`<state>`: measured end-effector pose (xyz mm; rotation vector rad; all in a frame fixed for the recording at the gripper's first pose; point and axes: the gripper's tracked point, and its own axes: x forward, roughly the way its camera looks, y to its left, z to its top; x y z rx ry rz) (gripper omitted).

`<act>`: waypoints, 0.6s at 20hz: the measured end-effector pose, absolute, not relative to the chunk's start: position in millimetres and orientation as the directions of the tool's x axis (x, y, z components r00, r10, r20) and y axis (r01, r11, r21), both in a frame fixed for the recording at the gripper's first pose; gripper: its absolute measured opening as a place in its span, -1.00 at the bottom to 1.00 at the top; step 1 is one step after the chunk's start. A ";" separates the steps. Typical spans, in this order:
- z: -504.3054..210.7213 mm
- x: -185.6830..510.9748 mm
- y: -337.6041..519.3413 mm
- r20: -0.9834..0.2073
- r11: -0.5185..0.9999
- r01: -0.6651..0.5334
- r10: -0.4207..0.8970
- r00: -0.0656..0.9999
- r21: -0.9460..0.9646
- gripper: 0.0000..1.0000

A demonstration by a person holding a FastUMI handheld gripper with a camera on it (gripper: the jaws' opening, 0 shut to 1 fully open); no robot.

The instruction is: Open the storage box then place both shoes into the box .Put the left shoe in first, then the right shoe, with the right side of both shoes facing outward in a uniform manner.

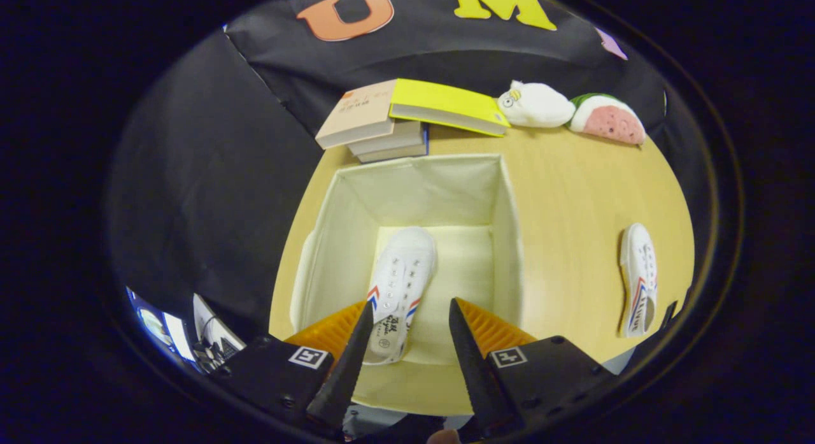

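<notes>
Gripper view: one shoe (399,285) lies in the open storage box (509,240).
My gripper (411,320) hangs spread above it, pinching nothing (second shoe (638,278) at right, on the table (573,195)).

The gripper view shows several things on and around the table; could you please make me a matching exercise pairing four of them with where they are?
Things:
1. shoe with its toe pointing away
2. second shoe
3. stack of books
4. gripper

Places:
A. on the bare table, to the right of the storage box
B. open above the box's near edge, holding nothing
C. on the floor of the box
D. beyond the box, by the booth wall

Pairs: 1-C, 2-A, 3-D, 4-B
</notes>
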<state>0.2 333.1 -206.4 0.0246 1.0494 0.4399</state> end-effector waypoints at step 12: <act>-192.1 44.6 57.5 -0.803 0.991 -0.132 0.097 0.588 0.022 0.97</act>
